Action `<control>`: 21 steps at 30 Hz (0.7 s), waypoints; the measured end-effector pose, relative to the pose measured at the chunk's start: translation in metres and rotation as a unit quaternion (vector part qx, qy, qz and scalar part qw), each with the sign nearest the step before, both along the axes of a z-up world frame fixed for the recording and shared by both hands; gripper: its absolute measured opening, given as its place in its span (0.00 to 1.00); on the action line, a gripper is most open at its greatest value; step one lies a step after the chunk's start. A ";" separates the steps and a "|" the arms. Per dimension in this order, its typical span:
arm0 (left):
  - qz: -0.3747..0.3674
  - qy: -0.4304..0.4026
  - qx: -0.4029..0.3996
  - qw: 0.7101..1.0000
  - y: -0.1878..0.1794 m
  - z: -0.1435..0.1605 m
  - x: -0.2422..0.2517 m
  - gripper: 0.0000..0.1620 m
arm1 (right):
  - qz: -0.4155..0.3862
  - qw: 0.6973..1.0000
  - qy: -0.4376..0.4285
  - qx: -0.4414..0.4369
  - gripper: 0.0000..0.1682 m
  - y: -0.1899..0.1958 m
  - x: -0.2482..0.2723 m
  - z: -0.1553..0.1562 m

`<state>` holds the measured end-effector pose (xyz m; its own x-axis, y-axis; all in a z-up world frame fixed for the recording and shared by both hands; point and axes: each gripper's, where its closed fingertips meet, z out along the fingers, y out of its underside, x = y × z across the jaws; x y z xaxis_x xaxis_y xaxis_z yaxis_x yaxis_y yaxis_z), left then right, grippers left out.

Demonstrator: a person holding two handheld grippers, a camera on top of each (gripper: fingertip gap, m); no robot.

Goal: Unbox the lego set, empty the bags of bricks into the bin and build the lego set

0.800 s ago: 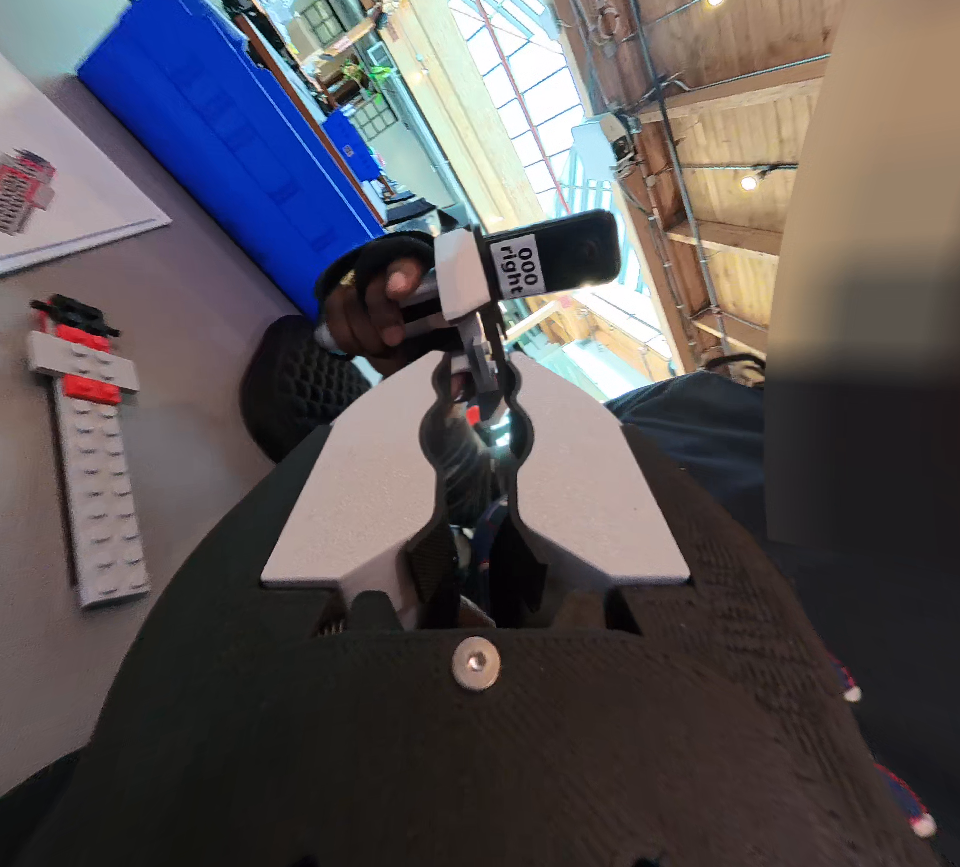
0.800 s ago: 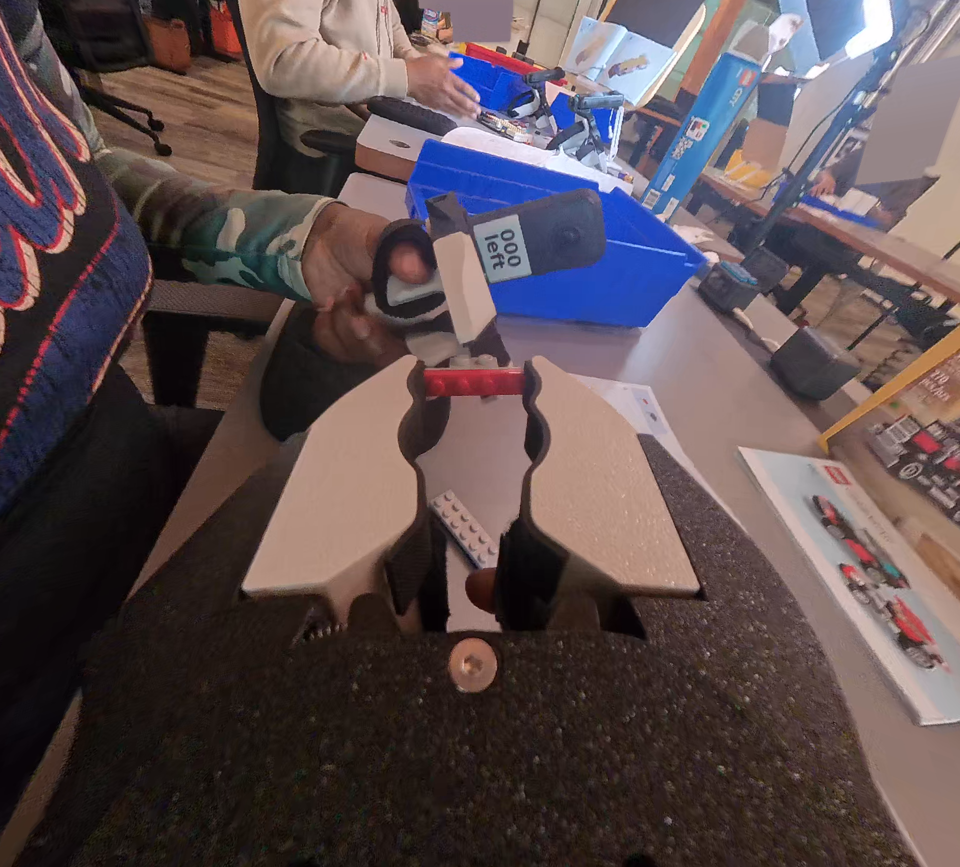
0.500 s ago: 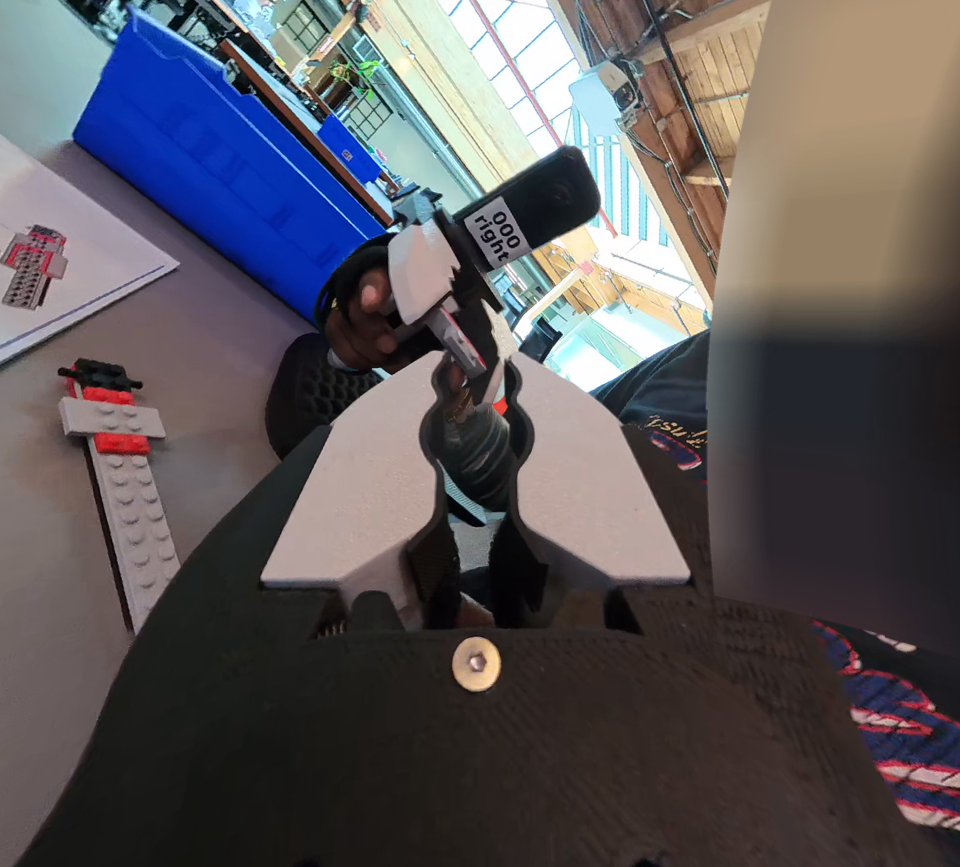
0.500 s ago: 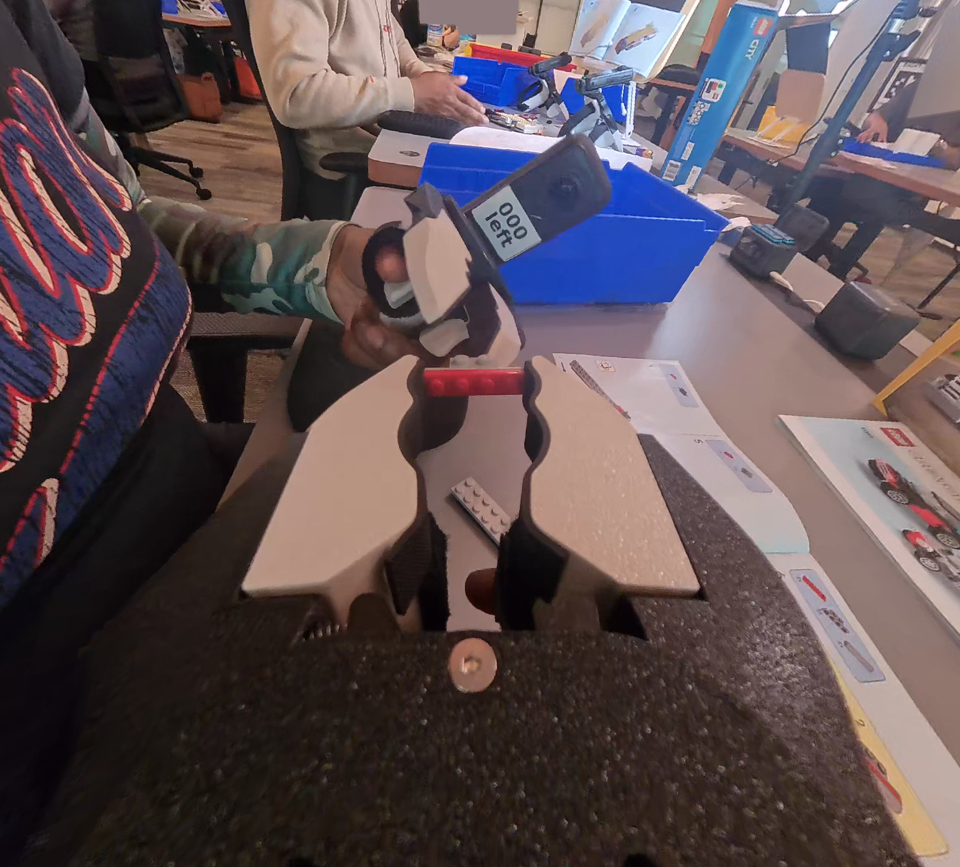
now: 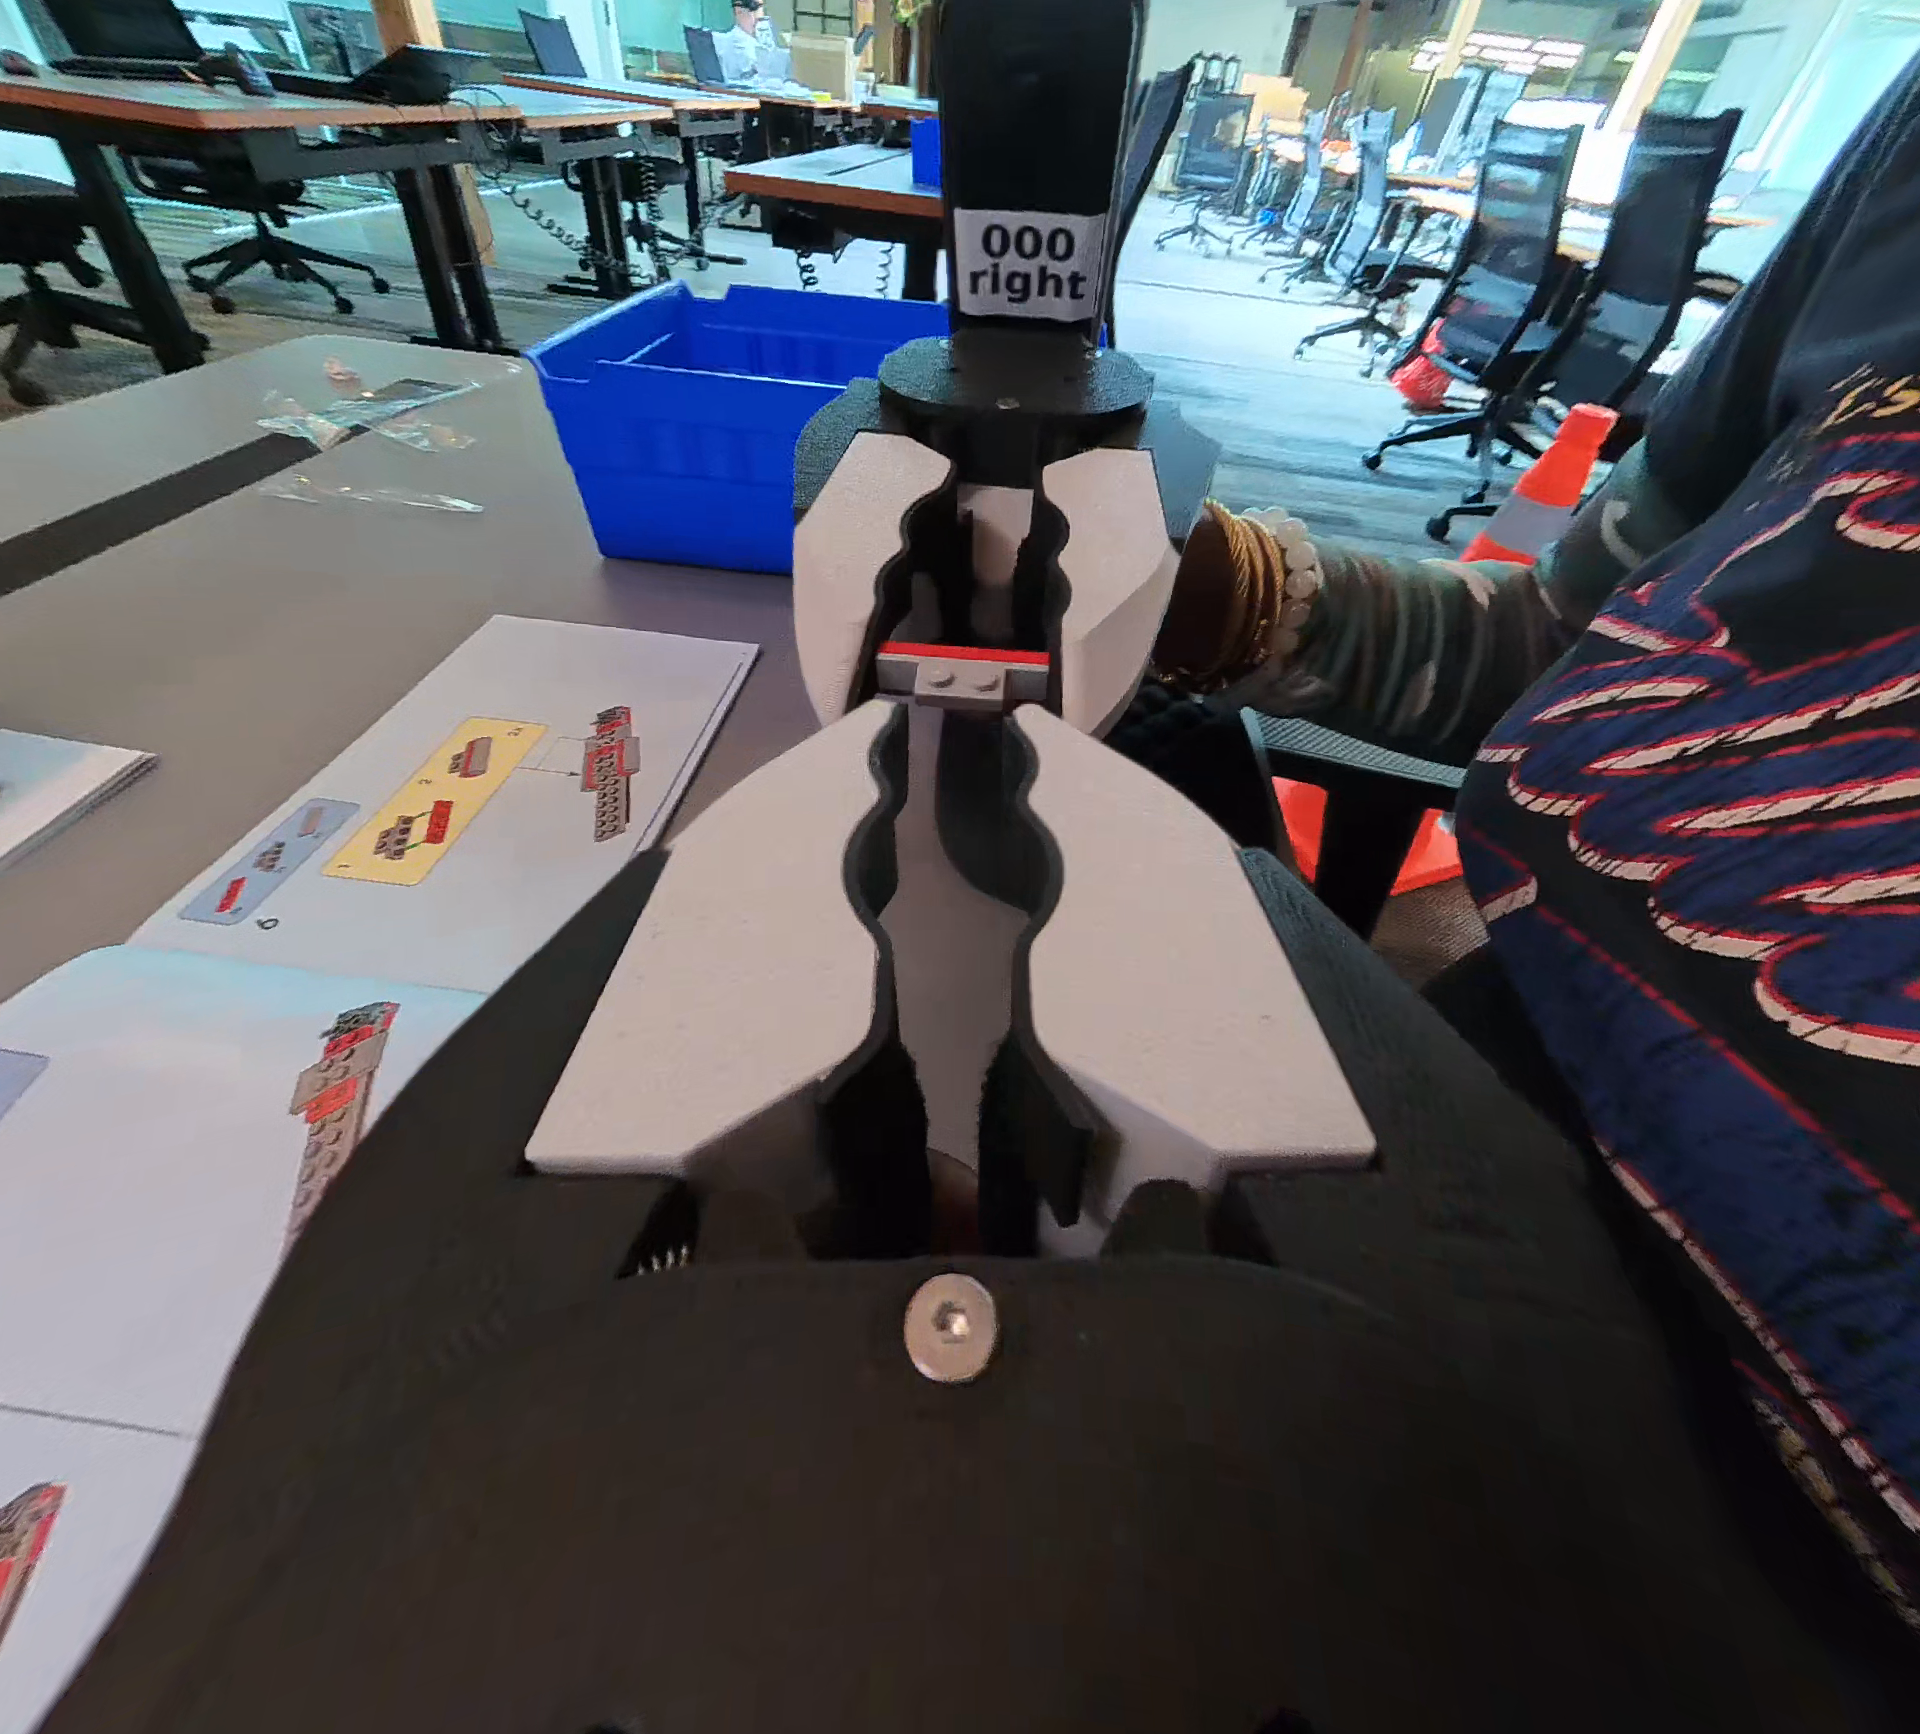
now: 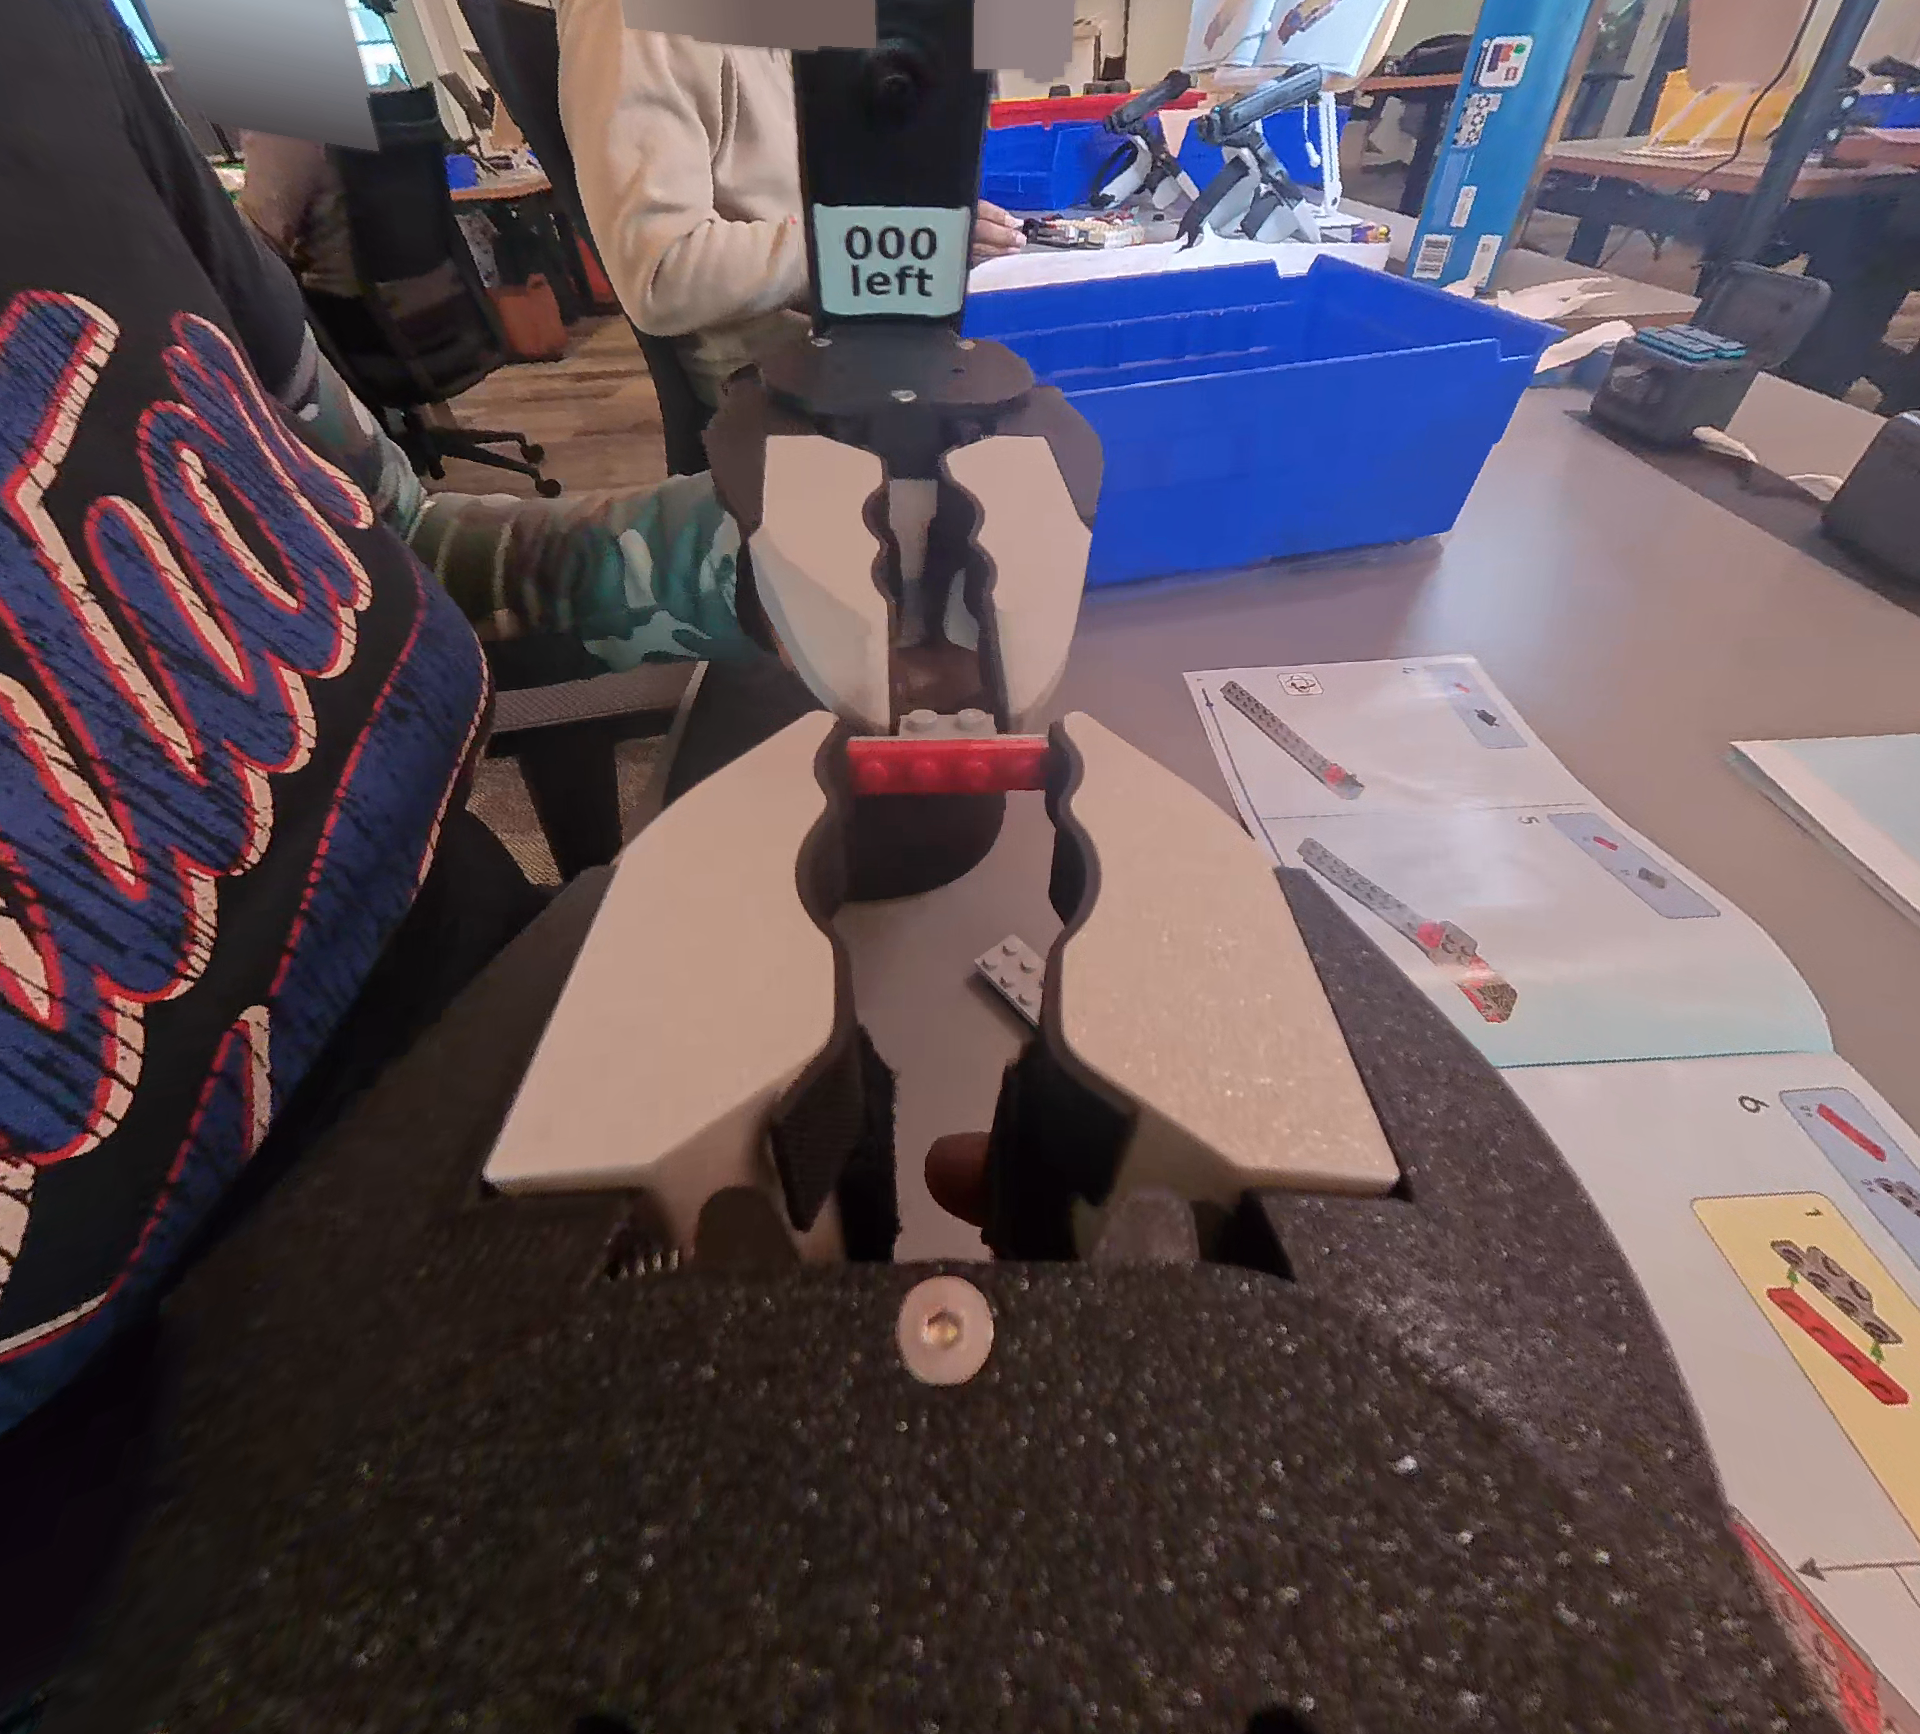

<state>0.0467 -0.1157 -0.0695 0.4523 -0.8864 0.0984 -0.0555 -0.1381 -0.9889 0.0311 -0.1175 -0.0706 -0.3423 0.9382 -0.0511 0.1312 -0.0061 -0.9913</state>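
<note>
Pressing the small grey plate (image 6: 943, 722), pinched in the closed left gripper (image 6: 940, 708), squarely onto the red plate (image 6: 948, 767), clamped lengthwise between the right gripper (image 6: 948, 775) fingertips, needs aligned studs above the table (image 6: 1558, 583).

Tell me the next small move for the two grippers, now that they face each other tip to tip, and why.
Probably ease the left gripper forward to press its small grey plate onto the red plate clamped across the right gripper. The two pieces meet edge to edge, but whether they have clicked together does not show.
</note>
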 end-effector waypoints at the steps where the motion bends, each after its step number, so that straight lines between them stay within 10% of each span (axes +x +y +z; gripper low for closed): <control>1: -0.004 -0.006 -0.004 1.000 0.000 0.001 0.000 0.11 | 0.002 1.000 0.001 -0.002 0.21 0.000 0.000 0.000; 21: -0.055 -0.027 -0.008 0.998 -0.008 0.007 0.002 0.10 | 0.018 0.999 0.027 -0.042 0.21 -0.011 -0.005 0.004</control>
<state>0.0487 -0.1239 -0.0626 0.3467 -0.9283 0.1341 -0.0170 -0.1491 -0.9887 0.0256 -0.1285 -0.0667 -0.3794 0.9188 -0.1093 0.0797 -0.0852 -0.9932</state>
